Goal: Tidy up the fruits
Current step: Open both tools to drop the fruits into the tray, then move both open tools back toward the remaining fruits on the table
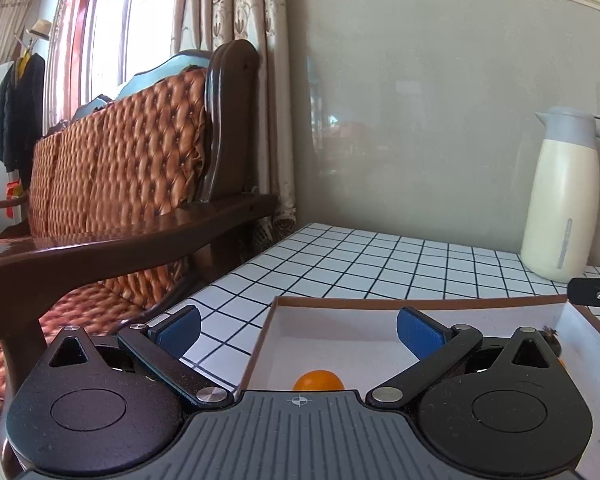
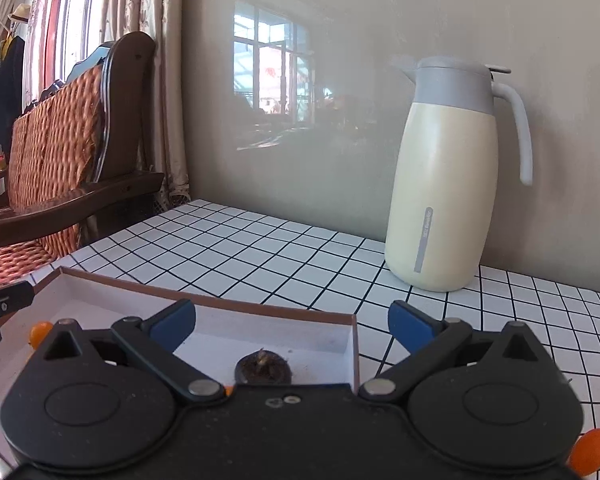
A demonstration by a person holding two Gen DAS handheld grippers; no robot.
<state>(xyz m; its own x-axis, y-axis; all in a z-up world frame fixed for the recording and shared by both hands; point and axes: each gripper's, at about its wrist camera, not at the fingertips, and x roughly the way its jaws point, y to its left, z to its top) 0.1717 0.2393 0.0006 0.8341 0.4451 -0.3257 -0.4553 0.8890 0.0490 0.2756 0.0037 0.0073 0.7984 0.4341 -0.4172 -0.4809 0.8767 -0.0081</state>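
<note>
White table [image 2: 260, 256] with black grid; cream, grey-lidded jug [image 2: 444, 184]; orange fruit [image 1: 318, 381]; blue-padded claws

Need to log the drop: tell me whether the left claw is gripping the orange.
No, the left claw stands wide open with the orange lying free in the box.
</note>
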